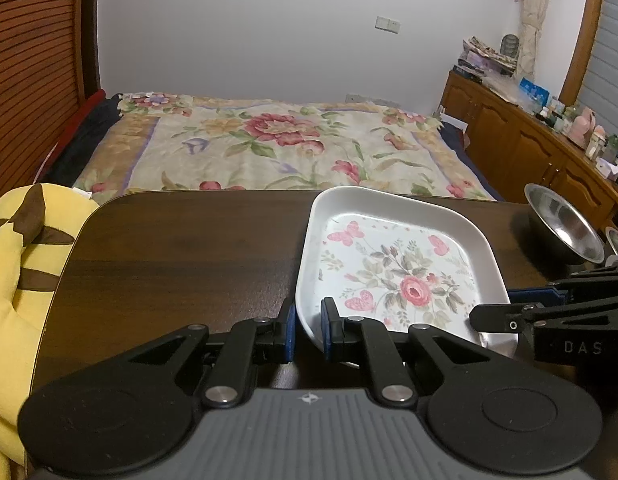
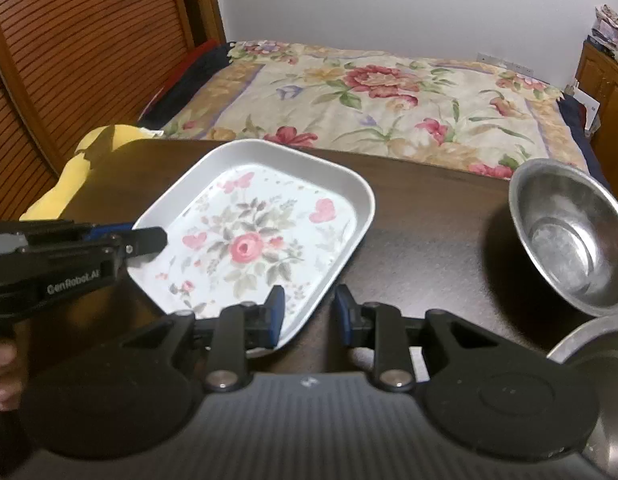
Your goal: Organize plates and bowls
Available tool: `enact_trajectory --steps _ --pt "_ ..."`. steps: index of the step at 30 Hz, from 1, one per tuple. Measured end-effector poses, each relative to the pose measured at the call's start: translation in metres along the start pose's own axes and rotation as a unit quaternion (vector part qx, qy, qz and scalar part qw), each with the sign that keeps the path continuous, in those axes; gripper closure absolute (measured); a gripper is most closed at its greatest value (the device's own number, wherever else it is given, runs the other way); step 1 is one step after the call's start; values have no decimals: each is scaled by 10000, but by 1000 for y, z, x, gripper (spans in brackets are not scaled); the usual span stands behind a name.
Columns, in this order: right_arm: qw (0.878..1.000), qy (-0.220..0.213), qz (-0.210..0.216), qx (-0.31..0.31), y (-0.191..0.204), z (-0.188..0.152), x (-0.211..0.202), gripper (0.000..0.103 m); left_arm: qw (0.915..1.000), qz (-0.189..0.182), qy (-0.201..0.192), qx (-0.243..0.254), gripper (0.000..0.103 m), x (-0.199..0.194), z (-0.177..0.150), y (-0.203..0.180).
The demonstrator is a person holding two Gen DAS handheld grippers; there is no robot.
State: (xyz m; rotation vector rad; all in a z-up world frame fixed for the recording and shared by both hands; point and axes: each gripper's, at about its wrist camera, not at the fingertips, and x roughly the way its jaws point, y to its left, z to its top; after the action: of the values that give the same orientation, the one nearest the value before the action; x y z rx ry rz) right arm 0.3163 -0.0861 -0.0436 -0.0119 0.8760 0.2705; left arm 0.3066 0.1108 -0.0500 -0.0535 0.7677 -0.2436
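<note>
A square white tray-plate [image 2: 253, 236] with a printed rose and butterflies is seen in the middle of the right wrist view, lying flat on the dark wooden table [image 2: 429, 240]; in the left wrist view it sits at centre right. A steel bowl [image 2: 569, 236] stands at the right edge of the right wrist view, apart from the plate; the rim of a second steel bowl [image 2: 589, 344] shows at lower right.

The left gripper [image 1: 307, 328] is held with its jaws partly open and straddling the plate's near-left rim, one pad outside and one inside; whether the pads touch the rim cannot be told. The right gripper [image 2: 308, 310] is likewise partly open; its left pad overlaps the plate's near corner, its right pad lies over bare table; nothing is clamped.

The plate is judged stiff, light and glossy, so slipping is likely under a shallow pinch; if ceramic it would chip when dropped. The raised rim is the natural hold, taken deep, with opposite sides held by both grippers. The bowls are judged thin, light and slippery; their rims are best pinched, and nesting them appears sensible.
</note>
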Motion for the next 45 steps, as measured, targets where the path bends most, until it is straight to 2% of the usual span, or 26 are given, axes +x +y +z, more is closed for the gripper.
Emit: enact_trajectory --steps 3,8,14,18,24,28,38,40,45 --pt "10000 -2 51 8 2 -1 -1 80 10000 20 -1 0 89 -2 -1 3" --pt "9990 4 273 359 -2 -6 -4 81 9999 -54 -31 -122 90 -3 -1 7" --pt "9992 -83 272 294 1 -10 -5 84 9999 -55 -5 -137 90 -4 -1 8" --pt "9985 -86 391 361 -3 -13 -9 86 9995 -211 50 -244 90 -12 -7 12" --pt "9961 -282 724 414 -10 -19 -26 88 9986 -413 -55 -338 89 -38 -24 13" --pt "9934 -430 947 478 -13 -25 -41 88 9986 -417 -206 -243 88 -59 -30 4" --pt "9906 -620 1145 426 -17 -41 -69 89 9972 -454 -567 -183 87 -108 -43 -16" --pt "9900 -657 1171 422 -19 -44 -74 89 9974 -459 -531 -175 87 -113 -43 -18" --pt "9883 -768 1251 411 -23 -51 -88 89 9966 -489 -661 20 87 -132 -43 -28"
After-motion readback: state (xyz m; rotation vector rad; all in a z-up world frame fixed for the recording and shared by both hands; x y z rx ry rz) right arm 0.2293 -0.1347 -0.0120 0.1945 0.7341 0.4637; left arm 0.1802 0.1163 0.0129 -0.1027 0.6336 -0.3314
